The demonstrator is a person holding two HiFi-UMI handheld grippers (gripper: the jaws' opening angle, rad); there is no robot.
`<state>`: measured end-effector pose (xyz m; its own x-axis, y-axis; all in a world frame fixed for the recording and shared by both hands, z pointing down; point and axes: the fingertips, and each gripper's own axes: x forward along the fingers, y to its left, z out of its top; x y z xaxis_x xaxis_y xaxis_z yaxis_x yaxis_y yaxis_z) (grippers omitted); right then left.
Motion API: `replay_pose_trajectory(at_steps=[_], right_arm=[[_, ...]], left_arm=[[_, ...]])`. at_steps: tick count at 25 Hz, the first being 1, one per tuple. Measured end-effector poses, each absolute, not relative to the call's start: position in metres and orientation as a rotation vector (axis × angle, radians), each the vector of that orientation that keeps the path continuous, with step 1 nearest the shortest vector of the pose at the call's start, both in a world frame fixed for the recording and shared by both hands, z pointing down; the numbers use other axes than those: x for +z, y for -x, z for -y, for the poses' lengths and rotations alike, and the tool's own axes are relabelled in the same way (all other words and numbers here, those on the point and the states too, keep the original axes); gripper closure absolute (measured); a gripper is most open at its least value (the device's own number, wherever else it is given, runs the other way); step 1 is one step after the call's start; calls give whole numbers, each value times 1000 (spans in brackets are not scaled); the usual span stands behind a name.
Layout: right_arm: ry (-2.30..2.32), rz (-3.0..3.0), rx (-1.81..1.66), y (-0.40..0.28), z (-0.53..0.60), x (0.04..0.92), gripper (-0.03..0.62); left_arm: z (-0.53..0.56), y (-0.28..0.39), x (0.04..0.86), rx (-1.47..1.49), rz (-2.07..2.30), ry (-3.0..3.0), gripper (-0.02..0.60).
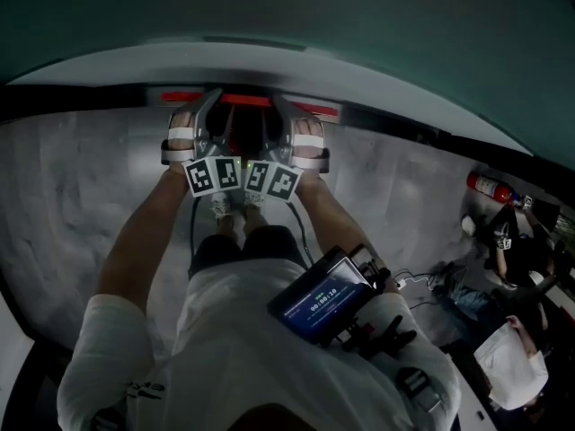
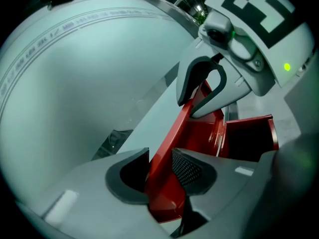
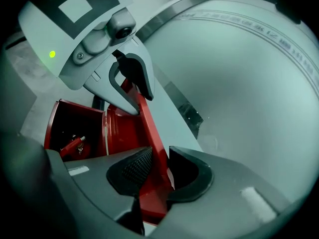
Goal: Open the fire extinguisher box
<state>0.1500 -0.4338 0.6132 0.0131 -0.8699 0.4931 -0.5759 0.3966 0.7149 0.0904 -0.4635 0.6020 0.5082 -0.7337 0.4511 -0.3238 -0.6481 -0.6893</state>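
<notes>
Nearest the camera, we are seeing the operator's white-shirted torso and a screened device (image 1: 316,305) clipped at the waist, with both bare forearms reaching forward. Just beyond, the left gripper (image 2: 159,172) and right gripper (image 3: 155,171) are sitting side by side, their marker cubes just beside each other. Each claw is clenching the thin edge of the red lid (image 2: 172,133), which is running between the pads in both gripper views, so neither claw is empty. Past the jaws, the lid is standing swung up from the fire extinguisher box (image 3: 75,123), which is sitting at the foot of the pale wall (image 2: 75,83). Its red interior is showing open, and what we are taking for an extinguisher valve (image 3: 73,145) is lying inside. We are judging the opening largely accomplished, with the lid needing only to be carried to rest.

We are flagging three risks:
- The grip is bearing on a narrow sheet edge, so a slackening pad would be letting the lid slide out and drop shut.
- Unequal lifting by the two hands would be twisting the lid on its hinge.
- The grippers are working so close together that they may be knocking one another.

Farthest right, a loose extinguisher (image 1: 488,187) is lying on the floor.
</notes>
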Motion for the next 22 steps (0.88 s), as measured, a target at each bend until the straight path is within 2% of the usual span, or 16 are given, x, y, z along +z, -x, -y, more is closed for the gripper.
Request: replay_pose_trajectory(at_steps=[22], right_arm=[[-1340, 1632, -462, -166, 477, 609, 482]], left_arm=[[503, -106, 598, -1025, -930, 2183, 457]])
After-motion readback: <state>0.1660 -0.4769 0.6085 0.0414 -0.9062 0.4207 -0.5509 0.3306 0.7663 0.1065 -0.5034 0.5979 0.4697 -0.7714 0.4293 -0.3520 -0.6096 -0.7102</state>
